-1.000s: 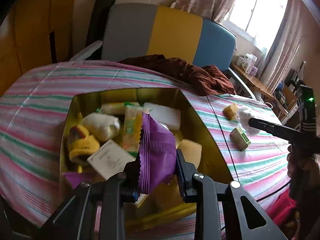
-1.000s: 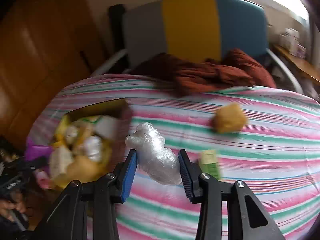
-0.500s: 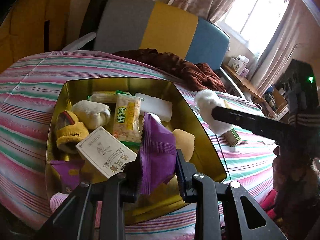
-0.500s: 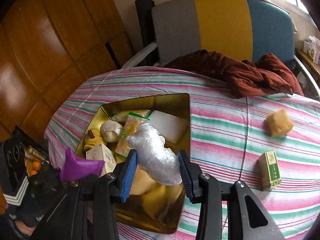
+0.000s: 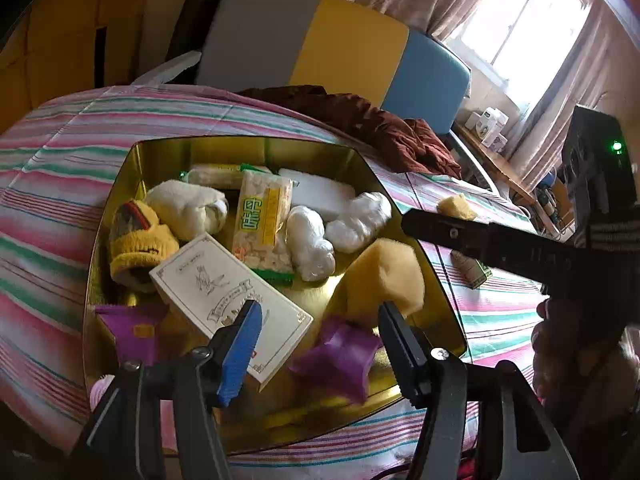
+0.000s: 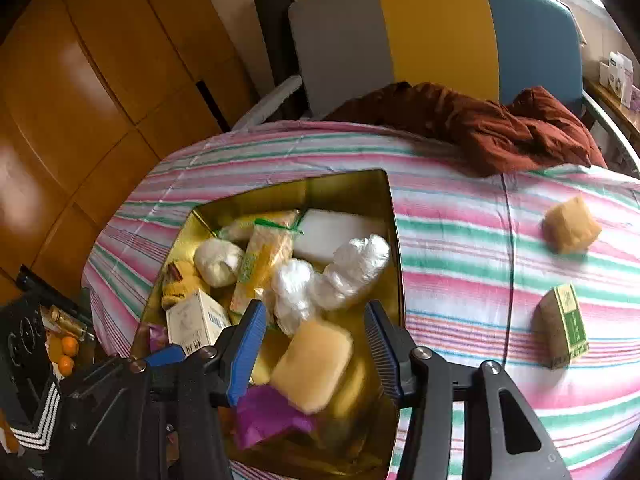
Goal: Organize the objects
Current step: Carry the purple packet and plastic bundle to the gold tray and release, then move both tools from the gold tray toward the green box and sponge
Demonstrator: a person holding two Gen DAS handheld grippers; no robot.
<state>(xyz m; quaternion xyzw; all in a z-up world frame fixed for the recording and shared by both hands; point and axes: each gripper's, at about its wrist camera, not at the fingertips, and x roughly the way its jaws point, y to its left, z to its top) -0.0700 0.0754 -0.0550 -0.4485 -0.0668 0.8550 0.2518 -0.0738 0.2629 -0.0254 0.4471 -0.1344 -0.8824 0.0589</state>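
inside shiny gold tin [image 5: 132, 168], crinkly plastic bundle [image 6: 356, 268], spongy yellow block [image 6: 312, 364]

Gold metal tin [image 6: 394, 216] sits on striped-cloth table [image 6: 460, 248], crowded: white card box [image 5: 230, 300] at near left, yellow snack packet [image 5: 262, 224] behind it, two white plastic-wrap bundles [image 6: 352, 268] to its right, yellow sponge [image 6: 312, 364] and purple pouch [image 5: 340, 356] nearest. Right of tin on the cloth: tan sponge cube [image 6: 570, 230], green carton [image 6: 562, 330] nearer. Maroon cloth [image 6: 480, 124] lies at table's far edge, before a three-panel chair back [image 6: 436, 32].
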